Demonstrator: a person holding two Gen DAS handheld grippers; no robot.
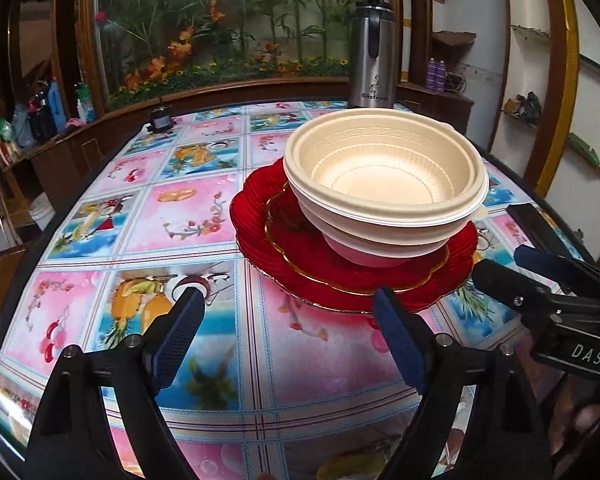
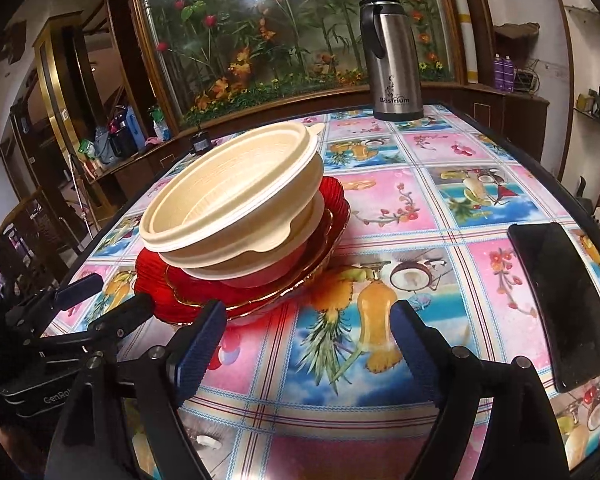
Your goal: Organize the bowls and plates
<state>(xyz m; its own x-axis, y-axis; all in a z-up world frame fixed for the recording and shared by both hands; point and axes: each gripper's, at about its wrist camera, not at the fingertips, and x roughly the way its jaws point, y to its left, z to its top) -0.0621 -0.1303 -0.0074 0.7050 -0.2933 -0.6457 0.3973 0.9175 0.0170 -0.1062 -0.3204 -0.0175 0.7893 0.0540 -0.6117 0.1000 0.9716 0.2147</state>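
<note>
Before us a table spreads its bright fruit-and-flower cloth toward a glass case of artificial flowers at the far side. Nearest, our left gripper and right gripper both hang with fingers spread wide and holding nothing, just short of the stack, a dark phone lying at the near right. Farther on, the cream bowls sit nested, seemingly three deep, on the red plates mid-table, and a steel flask stands at the far right edge.
</note>
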